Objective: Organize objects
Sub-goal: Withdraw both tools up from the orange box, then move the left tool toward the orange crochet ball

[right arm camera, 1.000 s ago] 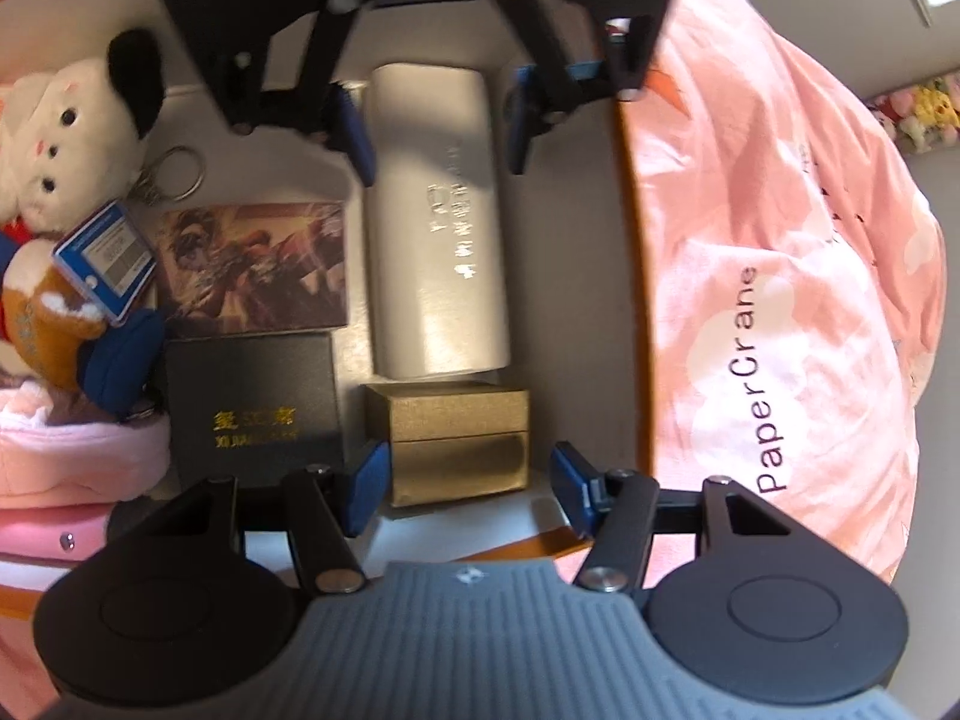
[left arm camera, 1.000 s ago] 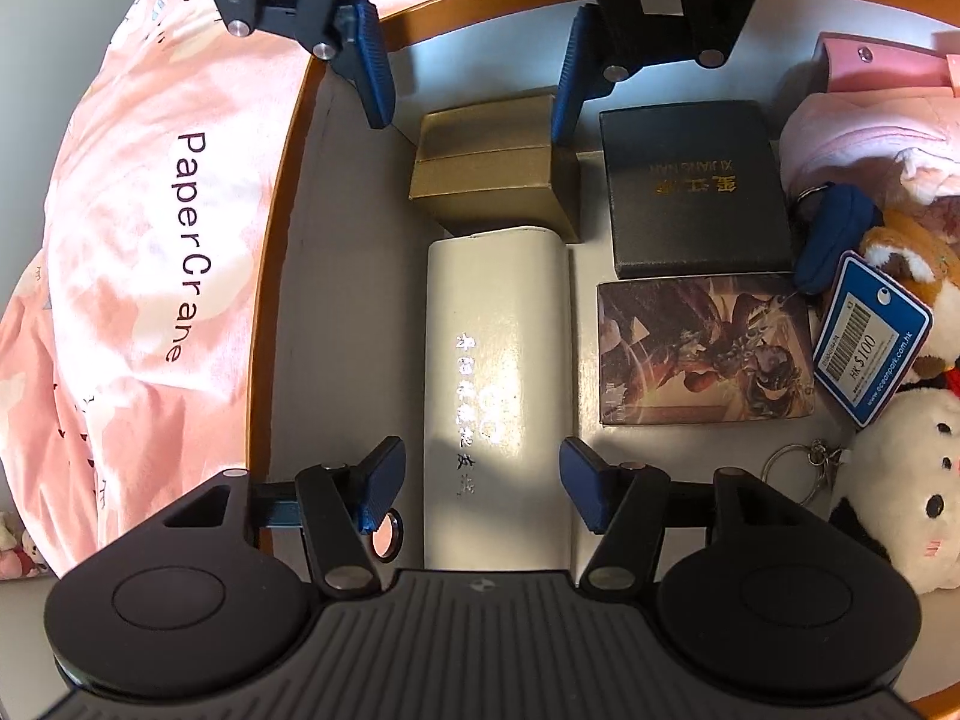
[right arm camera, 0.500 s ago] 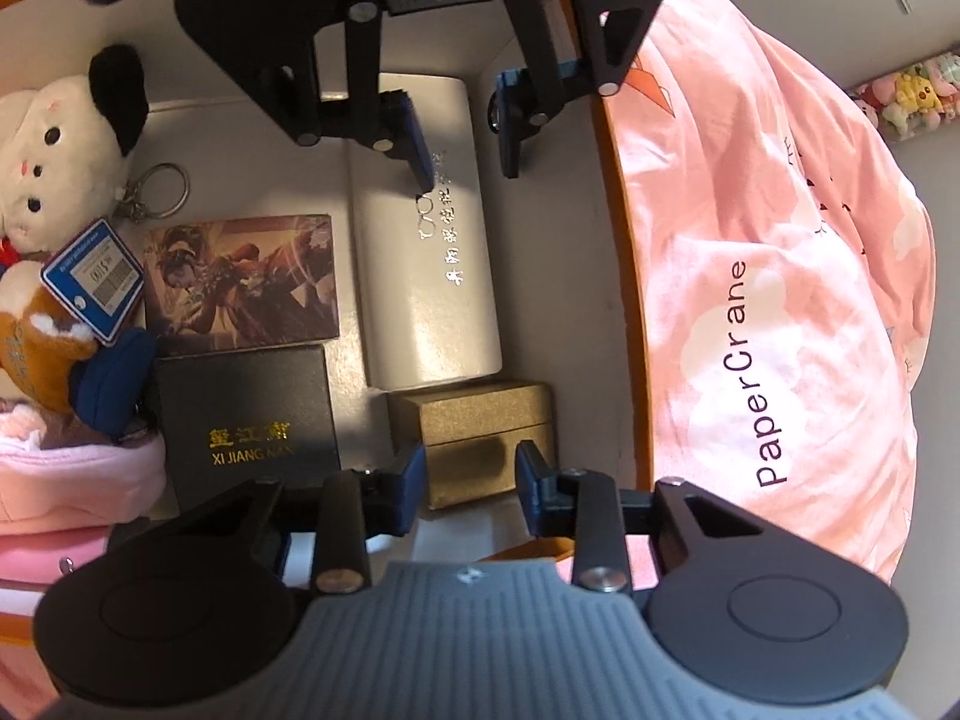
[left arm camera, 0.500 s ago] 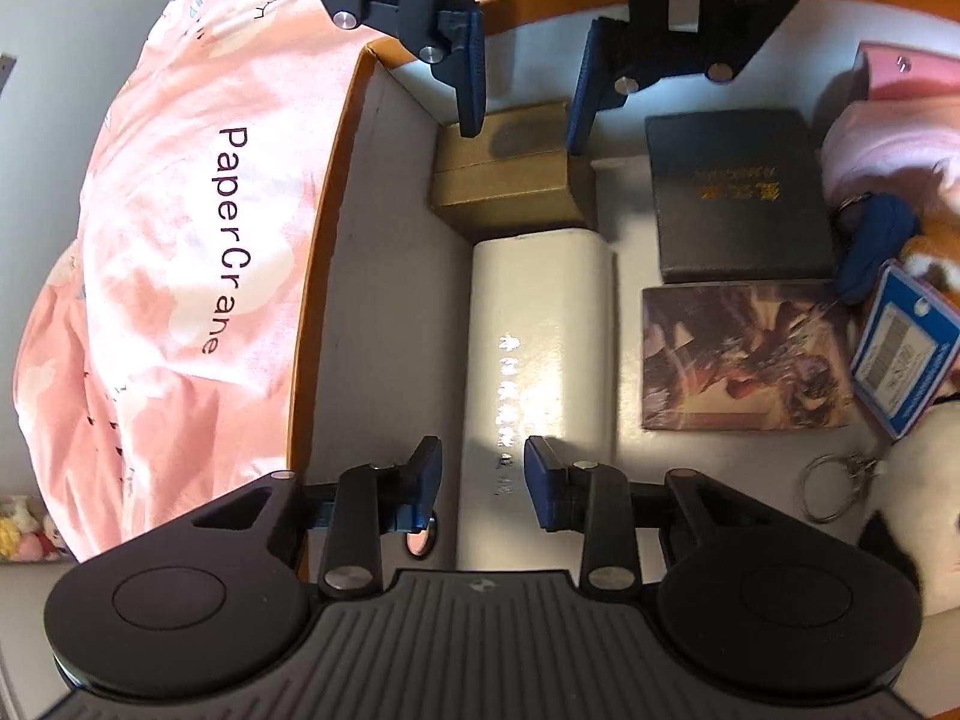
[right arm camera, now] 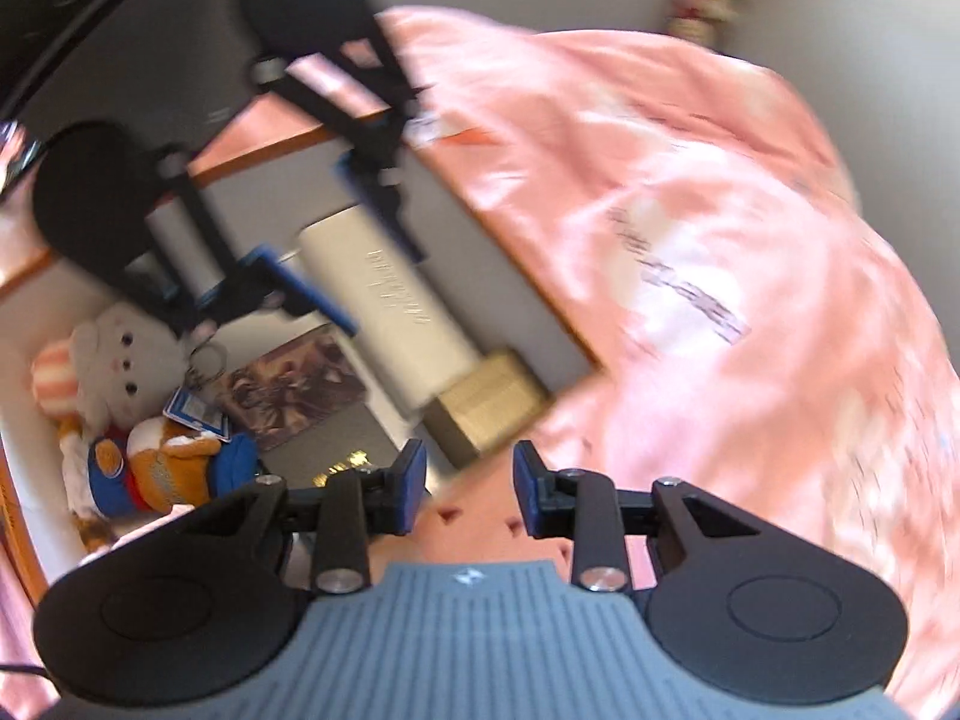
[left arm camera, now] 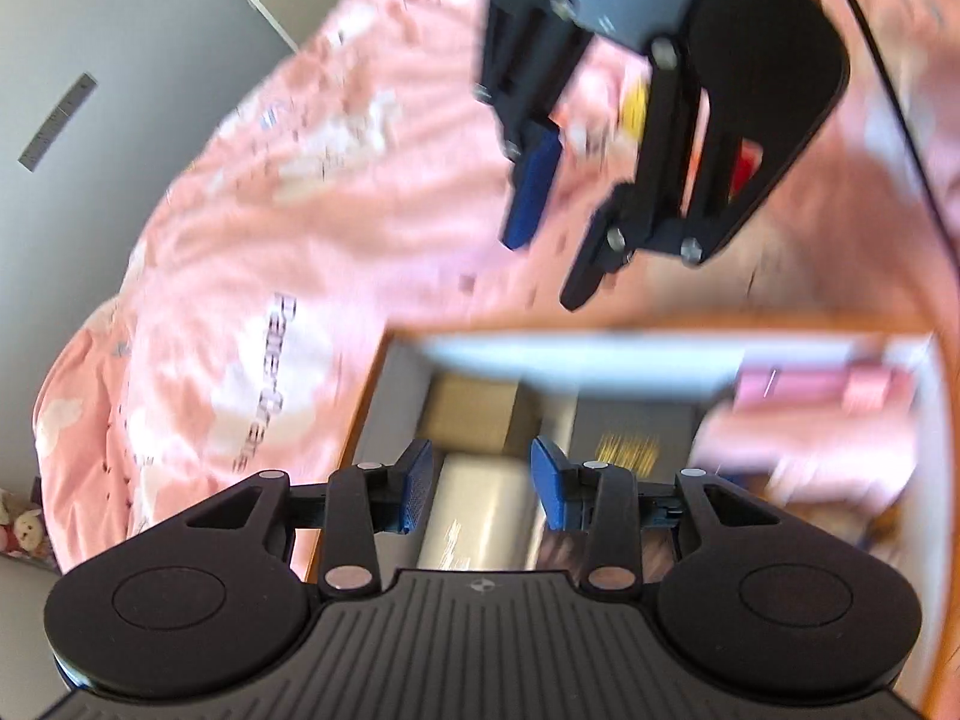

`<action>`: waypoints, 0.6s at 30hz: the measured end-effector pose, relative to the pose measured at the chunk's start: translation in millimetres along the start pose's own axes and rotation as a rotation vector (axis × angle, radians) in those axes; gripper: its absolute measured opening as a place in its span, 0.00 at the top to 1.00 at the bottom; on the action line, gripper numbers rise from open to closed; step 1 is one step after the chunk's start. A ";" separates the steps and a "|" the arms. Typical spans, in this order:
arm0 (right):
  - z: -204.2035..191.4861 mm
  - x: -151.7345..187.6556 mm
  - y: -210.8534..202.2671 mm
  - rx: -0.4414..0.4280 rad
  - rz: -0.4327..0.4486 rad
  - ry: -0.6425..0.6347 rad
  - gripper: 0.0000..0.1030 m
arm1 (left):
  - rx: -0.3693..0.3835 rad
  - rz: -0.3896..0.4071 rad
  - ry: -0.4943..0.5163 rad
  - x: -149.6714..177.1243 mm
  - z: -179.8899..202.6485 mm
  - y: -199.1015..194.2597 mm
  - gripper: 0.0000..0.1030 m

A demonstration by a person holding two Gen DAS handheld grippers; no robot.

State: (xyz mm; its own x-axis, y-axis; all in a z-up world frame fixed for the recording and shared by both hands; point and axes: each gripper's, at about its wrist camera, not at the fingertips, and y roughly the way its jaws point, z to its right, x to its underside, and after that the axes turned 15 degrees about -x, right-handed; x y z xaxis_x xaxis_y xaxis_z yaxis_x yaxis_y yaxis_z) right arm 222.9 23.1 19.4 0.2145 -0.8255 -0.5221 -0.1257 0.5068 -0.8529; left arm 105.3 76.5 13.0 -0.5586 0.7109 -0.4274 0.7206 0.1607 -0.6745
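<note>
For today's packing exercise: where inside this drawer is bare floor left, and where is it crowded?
Free: the grey strip between the white case and the orange-edged drawer wall beside the pink bedding. Crowded: the far side, where plush toys, picture card and black box lie close together.

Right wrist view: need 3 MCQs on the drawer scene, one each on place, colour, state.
1. The gold box sits where?
A. at the end of the white case
B. on top of the plush toys
C. on the pink bedding

2. The gripper pads are what colour?
A. red
B. blue
C. white

3. The right gripper is:
A. shut on the gold box
B. shut on a keyring
C. holding nothing

A: the box butts against the case's end.
B: both pads show blue.
C: only bedding shows in the gap between the pads.
</note>
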 end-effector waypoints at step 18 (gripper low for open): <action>-23.2 228.3 -59.7 0.585 0.237 0.725 0.77 | 0.248 0.059 -0.188 -155.1 103.8 111.8 0.51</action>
State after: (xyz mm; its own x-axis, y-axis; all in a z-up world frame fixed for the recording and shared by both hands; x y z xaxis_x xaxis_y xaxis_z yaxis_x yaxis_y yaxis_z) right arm 256.9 -201.4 -49.0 -0.4300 -0.5395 -0.7239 0.4564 0.5619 -0.6898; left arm 229.9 -86.9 -58.7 -0.6012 0.5716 -0.5585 0.6451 -0.0654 -0.7613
